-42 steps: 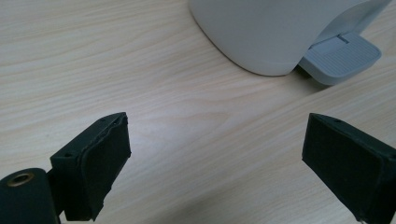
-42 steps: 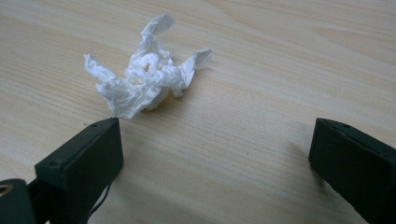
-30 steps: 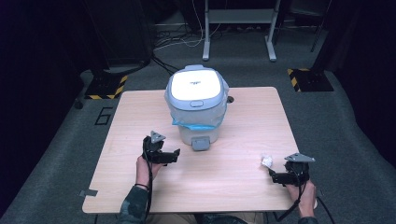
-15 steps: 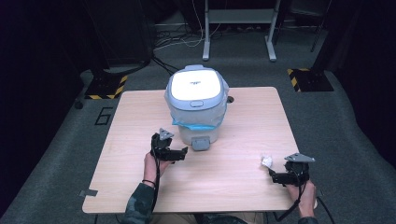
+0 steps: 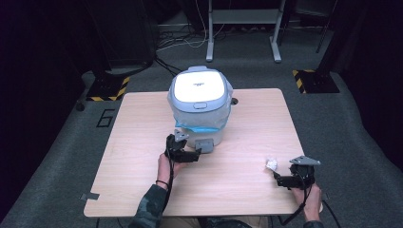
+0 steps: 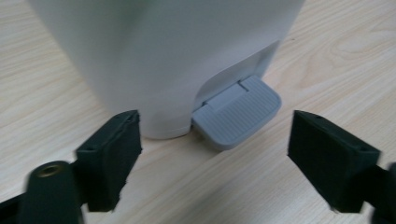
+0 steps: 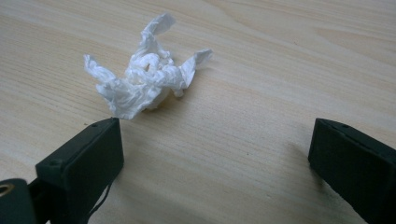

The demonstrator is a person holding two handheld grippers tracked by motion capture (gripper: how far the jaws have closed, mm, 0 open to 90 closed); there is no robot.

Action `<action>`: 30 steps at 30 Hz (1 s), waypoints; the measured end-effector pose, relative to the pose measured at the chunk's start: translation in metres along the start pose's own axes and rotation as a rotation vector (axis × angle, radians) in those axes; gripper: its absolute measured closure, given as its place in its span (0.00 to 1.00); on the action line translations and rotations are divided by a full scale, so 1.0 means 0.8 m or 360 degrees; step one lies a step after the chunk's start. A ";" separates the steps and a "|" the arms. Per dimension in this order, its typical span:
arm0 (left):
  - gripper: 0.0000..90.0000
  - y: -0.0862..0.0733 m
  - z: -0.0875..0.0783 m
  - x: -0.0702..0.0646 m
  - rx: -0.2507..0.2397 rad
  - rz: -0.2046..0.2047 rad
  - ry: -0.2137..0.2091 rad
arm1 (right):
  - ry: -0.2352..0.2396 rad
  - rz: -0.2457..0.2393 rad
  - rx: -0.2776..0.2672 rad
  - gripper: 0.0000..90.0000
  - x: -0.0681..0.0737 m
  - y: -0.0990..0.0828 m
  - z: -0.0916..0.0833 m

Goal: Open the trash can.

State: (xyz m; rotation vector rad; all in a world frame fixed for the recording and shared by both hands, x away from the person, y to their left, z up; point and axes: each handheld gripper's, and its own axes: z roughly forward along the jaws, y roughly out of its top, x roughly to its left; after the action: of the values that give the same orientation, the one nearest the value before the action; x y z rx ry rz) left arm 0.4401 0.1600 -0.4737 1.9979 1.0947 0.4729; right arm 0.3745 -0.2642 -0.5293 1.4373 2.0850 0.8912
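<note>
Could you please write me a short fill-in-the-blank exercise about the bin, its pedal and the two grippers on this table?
1. The white bin stands with its lid ____.
2. The left gripper faces the bin's grey ____.
3. Before the right gripper lies a crumpled white ____.
4. The jaws of both grippers stand ____, holding nothing.

Missing words: closed; pedal; tissue; open

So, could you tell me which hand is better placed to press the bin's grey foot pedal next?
The left. Its tool is open right in front of the pedal at the bin base, while the right tool sits far off beside the crumpled tissue.
</note>
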 end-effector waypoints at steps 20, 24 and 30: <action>0.97 -0.010 0.058 -0.022 -0.0157 0.0068 0.0056 | -0.0001 0.0005 0.0002 0.03 0.000 0.000 0.000; 1.00 -0.016 0.060 -0.027 -0.0172 0.0082 0.0092 | 0.0001 0.0007 0.0002 0.03 0.000 0.000 0.000; 1.00 -0.020 0.063 -0.030 -0.0197 0.0133 0.0128 | 0.0001 0.0007 0.0002 0.03 0.000 0.000 0.000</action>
State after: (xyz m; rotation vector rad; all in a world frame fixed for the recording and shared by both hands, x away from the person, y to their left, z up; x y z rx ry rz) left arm 0.4500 0.1217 -0.5162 1.9352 1.0078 0.6541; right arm 0.3744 -0.2642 -0.5293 1.4430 2.0841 0.8917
